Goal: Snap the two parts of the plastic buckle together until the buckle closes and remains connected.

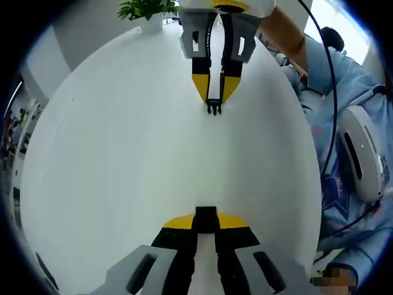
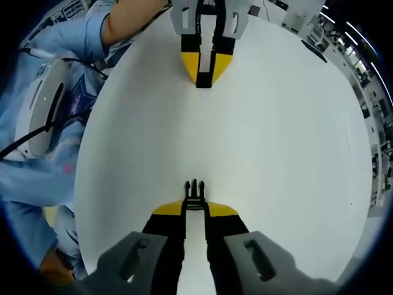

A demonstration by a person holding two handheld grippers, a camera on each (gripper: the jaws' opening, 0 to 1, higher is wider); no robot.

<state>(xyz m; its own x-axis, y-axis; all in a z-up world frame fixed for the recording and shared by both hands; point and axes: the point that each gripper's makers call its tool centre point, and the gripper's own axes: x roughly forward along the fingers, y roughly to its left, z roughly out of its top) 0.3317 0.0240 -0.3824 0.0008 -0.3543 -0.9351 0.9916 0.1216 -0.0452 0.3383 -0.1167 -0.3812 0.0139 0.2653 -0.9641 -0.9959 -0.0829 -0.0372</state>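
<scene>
In the left gripper view, a white round tabletop [image 1: 123, 172] spreads out under both tools. At its far edge stands a small green leafy plant in a white pot [image 1: 147, 15]. Along the right side a person in a light blue patterned garment [image 1: 344, 184] sits close to the tabletop, with a white oval device with a dark band [image 1: 362, 157] and a black cable [image 1: 328, 80] running across them. Nothing lies on the bare tabletop between the two tools. The left gripper [image 1: 206, 222] rises from the bottom, its yellow-tipped black fingers clenched on a black plastic socket half of the buckle [image 1: 206, 216], of which a squarish end shows between the tips. Opposite, the right gripper [image 1: 214, 101] points back, its fingers clamped on a black plastic pronged half of the buckle [image 1: 214, 108], the prongs sticking out past the tips. The two halves are well apart

In the right gripper view, the pronged half juts from the pinched tips at the bottom, three prongs pointing forward just above the white surface. The left gripper hangs at the top with its tips drawn together around a dark piece. The person's sleeve and the white device fill the left side; shelves and clutter show far off at right
</scene>
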